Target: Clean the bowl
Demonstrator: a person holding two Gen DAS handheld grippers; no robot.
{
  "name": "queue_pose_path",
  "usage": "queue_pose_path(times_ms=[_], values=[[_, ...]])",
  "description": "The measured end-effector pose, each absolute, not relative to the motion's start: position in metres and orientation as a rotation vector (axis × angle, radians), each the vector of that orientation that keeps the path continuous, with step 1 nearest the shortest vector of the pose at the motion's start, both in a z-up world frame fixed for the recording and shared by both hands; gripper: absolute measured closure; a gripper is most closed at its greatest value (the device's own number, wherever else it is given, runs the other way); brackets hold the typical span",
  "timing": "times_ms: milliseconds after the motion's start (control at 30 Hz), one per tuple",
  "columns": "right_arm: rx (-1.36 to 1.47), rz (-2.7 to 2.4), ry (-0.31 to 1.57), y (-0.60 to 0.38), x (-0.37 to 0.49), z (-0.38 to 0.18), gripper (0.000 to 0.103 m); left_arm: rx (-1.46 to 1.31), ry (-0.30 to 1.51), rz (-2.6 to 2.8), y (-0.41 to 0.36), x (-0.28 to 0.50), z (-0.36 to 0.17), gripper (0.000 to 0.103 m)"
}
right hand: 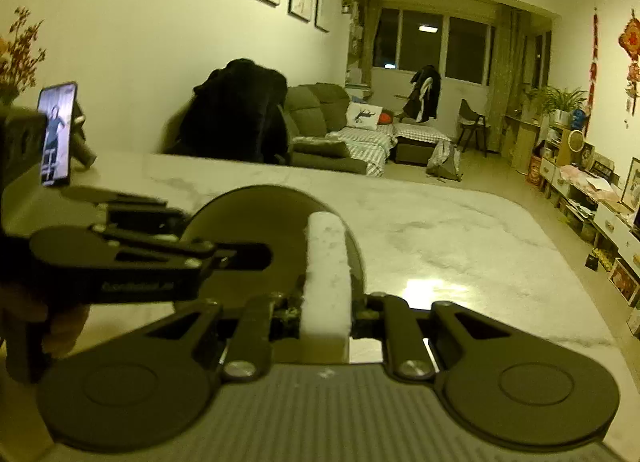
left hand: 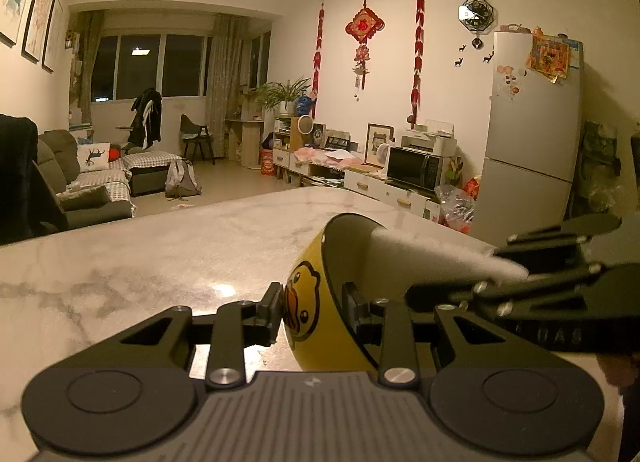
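Left wrist view: the yellow bowl (left hand: 316, 302), printed with a cartoon duck, is tipped on its side above the marble table (left hand: 160, 262) and is pinched by its wall in the left gripper (left hand: 312, 312), one pad outside and one pad inside. This hold is judged to turn the dark interior toward the other tool. The white sponge (left hand: 432, 254) is reached into the bowl by the right gripper (left hand: 520, 274). Faint lettering on that gripper's body cannot be read with certainty.

Right wrist view: the sponge (right hand: 326, 282) is squeezed between the pressed-together fingers of the right gripper (right hand: 326, 316), its far end laid against the bowl's (right hand: 248, 222) inner surface for wiping. Blurred print on the left gripper (right hand: 244, 254) stays illegible. A phone (right hand: 56, 134) stands propped with its screen lit.
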State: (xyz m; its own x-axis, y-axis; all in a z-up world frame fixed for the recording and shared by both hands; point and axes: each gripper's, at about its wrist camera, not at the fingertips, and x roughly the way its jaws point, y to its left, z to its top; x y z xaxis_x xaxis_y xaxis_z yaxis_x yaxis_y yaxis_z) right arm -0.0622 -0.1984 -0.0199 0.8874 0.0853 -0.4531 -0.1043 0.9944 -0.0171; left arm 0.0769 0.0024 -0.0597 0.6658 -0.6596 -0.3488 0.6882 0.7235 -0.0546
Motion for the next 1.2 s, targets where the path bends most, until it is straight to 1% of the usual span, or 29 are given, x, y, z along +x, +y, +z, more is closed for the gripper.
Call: queue_pose_path(times_ms=[267, 367, 500, 600, 633, 733, 1000, 1200], values=[[0.319, 0.27, 0.589, -0.229, -0.051, -0.028, 0.085, 0.084, 0.356, -0.75, 0.003, 0.077, -0.059, 0.072], [0.385, 0.283, 0.607, -0.234, -0.049, -0.03, 0.085, 0.08, 0.359, -0.746, 0.003, 0.077, -0.059, 0.072], [0.356, 0.258, 0.593, -0.232, -0.053, -0.026, 0.085, 0.079, 0.361, -0.749, 0.002, 0.078, -0.059, 0.072], [0.251, 0.188, 0.554, -0.227, -0.058, -0.019, 0.085, 0.088, 0.357, -0.753, 0.0, 0.077, -0.059, 0.072], [0.215, 0.163, 0.54, -0.225, -0.059, -0.017, 0.085, 0.088, 0.358, -0.753, 0.001, 0.077, -0.059, 0.07], [0.147, 0.12, 0.505, -0.221, -0.059, -0.015, 0.085, 0.092, 0.356, -0.755, 0.0, 0.078, -0.06, 0.07], [0.101, 0.093, 0.456, -0.218, -0.06, -0.009, 0.085, 0.094, 0.353, -0.749, -0.001, 0.077, -0.061, 0.07], [0.122, 0.096, 0.5, -0.223, -0.059, -0.017, 0.085, 0.105, 0.36, -0.758, -0.004, 0.075, -0.062, 0.069]])
